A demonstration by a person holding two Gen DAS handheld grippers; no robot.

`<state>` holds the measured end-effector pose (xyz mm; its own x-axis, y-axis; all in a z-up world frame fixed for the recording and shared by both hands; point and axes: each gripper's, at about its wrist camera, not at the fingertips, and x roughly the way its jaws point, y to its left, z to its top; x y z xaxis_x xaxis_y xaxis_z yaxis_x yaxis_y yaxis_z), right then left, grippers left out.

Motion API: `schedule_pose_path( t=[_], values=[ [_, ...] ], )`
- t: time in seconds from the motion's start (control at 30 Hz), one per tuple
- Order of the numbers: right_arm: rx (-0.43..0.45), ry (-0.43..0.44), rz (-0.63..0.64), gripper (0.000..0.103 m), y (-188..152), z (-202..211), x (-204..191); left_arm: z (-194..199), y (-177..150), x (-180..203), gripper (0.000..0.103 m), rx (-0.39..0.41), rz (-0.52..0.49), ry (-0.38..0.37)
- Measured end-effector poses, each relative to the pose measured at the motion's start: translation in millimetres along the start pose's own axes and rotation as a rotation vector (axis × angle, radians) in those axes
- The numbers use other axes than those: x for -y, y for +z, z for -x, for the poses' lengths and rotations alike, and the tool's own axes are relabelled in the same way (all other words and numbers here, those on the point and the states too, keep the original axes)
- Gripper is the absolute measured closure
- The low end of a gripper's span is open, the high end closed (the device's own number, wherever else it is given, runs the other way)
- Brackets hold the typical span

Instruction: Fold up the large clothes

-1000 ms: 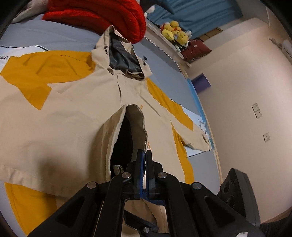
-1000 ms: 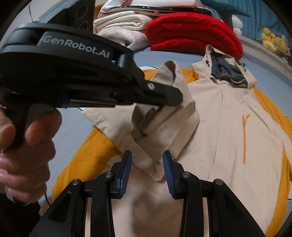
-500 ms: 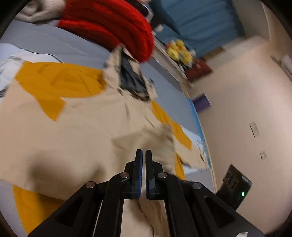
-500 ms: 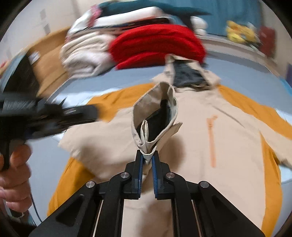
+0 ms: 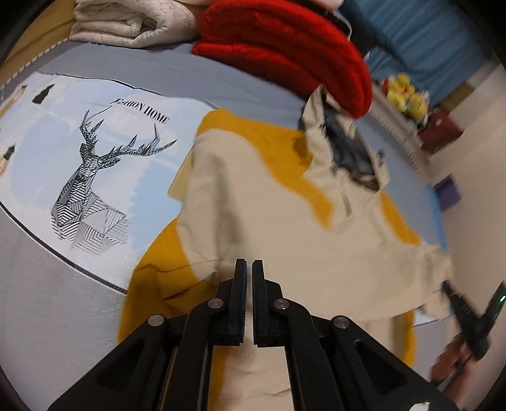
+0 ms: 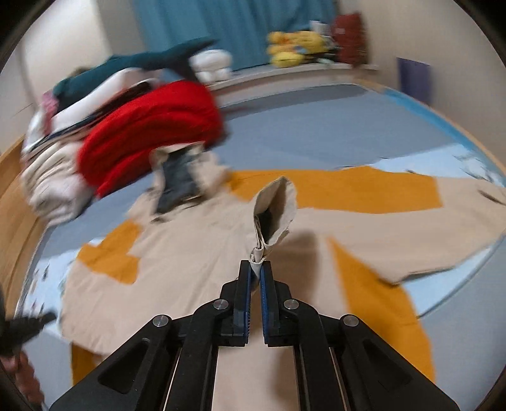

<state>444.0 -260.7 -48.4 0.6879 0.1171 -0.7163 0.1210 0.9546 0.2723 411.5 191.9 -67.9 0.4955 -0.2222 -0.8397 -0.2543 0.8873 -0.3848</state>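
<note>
A beige jacket with yellow panels (image 5: 284,221) lies spread face up on the bed, its grey-lined hood (image 5: 348,151) towards the red blanket. My left gripper (image 5: 249,265) hovers over the jacket's left side, shut, with nothing between its fingers. In the right wrist view my right gripper (image 6: 256,267) is closing its jaws on the sleeve cuff (image 6: 275,208), and the pads pinch the fabric. The cuff stands up above the jacket's body (image 6: 189,253). The right gripper and its hand show blurred at the far right of the left wrist view (image 5: 474,316).
A folded red blanket (image 5: 284,47) and pale folded towels (image 5: 132,19) are piled behind the hood. A light sheet printed with a deer (image 5: 88,164) lies under the jacket on the grey bed. Yellow plush toys (image 6: 294,50) sit on a ledge by the blue curtain.
The left gripper let go of the sleeve cuff and swung left over the jacket's side. The right gripper shut on that cuff and carried it rightwards across the jacket.
</note>
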Motion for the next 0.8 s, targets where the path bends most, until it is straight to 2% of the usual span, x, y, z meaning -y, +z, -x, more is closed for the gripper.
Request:
schedule_pose_path(
  t=[0.17,0.23,0.3,0.33,0.4,0.47,0.57,0.67,0.73,0.77,0.8],
  values=[
    [-0.02,-0.054,-0.175,0.09,11.5,-8.1,54.6,-16.2,-8.8,3.1,0.1,-0.057,-0.017,0.017],
    [-0.012,-0.076,-0.199,0.074,13.1,-7.5,63.3,-19.8,-11.2,4.9,0.1,-0.074,-0.03,0.024],
    [-0.007,-0.074,-0.253,0.064,11.7,-7.1,73.0,-23.1,-13.2,6.4,0.1,-0.083,-0.039,0.031],
    [-0.021,-0.056,-0.286,0.063,8.1,-10.1,77.4,-24.4,-13.5,6.7,0.1,-0.085,-0.038,0.033],
    [-0.081,-0.002,-0.338,0.062,-0.7,-20.4,85.7,-25.5,-14.0,5.6,0.1,-0.087,-0.031,0.033],
    [-0.19,0.08,-0.422,0.062,-14.0,-44.8,92.2,-27.7,-13.3,5.3,0.1,-0.089,-0.023,0.035],
    [-0.311,0.12,-0.534,0.062,-38.1,-77.5,101.8,-28.8,-14.0,6.7,0.1,-0.092,-0.029,0.036],
    [-0.378,0.117,-0.613,0.062,-56.4,-98.1,109.7,-29.2,-13.9,6.7,0.1,-0.092,-0.041,0.047],
    [-0.365,0.117,-0.605,0.063,-57.8,-100.4,108.1,-29.6,-13.2,4.1,0.099,-0.091,-0.039,0.058],
    [-0.357,0.112,-0.582,0.066,-54.9,-100.0,105.1,-30.0,-12.5,2.5,0.099,-0.091,-0.035,0.062],
    [-0.343,0.111,-0.567,0.083,-52.1,-98.9,103.8,-30.4,-11.7,1.5,0.1,-0.09,-0.031,0.063]
  ],
)
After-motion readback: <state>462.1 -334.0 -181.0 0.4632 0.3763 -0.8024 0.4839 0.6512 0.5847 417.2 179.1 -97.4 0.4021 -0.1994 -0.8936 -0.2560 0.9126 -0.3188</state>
